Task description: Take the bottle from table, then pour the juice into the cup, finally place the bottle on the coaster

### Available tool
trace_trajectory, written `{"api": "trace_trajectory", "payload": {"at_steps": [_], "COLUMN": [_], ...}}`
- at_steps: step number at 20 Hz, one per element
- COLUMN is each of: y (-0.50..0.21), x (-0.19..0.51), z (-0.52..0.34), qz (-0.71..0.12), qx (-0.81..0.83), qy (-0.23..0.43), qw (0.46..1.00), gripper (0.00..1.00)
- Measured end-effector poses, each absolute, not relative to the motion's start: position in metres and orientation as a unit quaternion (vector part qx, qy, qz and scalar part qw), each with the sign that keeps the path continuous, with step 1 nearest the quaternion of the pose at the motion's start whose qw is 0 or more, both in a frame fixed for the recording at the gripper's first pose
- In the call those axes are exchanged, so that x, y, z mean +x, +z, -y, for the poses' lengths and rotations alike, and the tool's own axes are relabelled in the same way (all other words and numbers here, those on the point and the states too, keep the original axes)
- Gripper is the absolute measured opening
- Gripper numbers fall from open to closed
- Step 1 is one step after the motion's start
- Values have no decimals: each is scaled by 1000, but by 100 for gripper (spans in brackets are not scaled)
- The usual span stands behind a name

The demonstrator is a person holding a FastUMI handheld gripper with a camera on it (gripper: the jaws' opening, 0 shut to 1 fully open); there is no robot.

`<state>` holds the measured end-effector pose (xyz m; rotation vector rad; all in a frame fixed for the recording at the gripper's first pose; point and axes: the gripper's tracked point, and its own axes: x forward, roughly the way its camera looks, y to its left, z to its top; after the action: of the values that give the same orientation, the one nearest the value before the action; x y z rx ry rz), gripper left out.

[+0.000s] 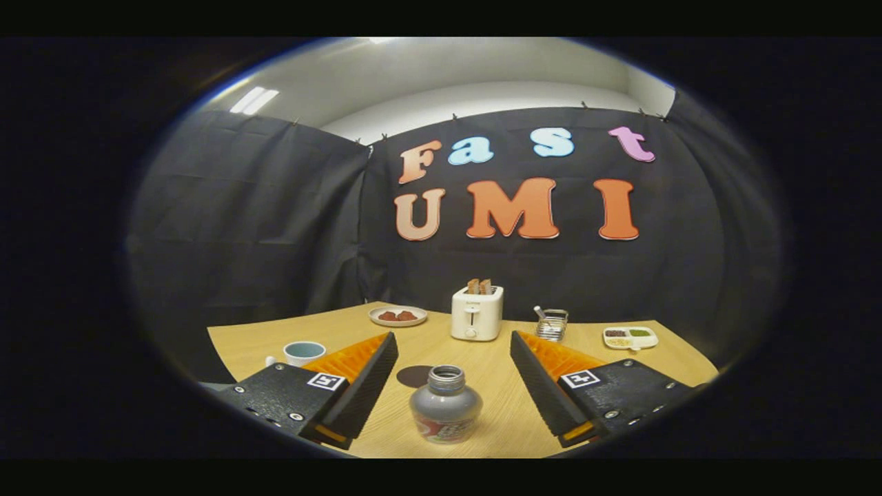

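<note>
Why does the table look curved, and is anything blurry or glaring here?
In the gripper view, the fisheye lens bends the table edge and the wall; the bottle between the open gripper fingers looks a little soft, the toaster beyond them sharper; ceiling lights glare brightly; the light is dim and warm, shadows faint.

Ceiling strip light (253, 100) is glowing overhead, booth's staying pretty dim, fisheye's bending the edges, and the surface (496, 386) is looking sharp.
</note>
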<state>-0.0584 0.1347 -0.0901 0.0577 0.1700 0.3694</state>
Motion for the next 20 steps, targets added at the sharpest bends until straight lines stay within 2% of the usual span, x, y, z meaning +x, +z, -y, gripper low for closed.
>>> {"api": "trace_trajectory", "payload": {"at_steps": [18,20], "y": [-210,-220], "x": [-77,-80], "z": [-140,-140], "qz": [-207,-220], "qx": [38,32], "qy": [170,167], "qw": [963,961], "gripper": [97,93]}}
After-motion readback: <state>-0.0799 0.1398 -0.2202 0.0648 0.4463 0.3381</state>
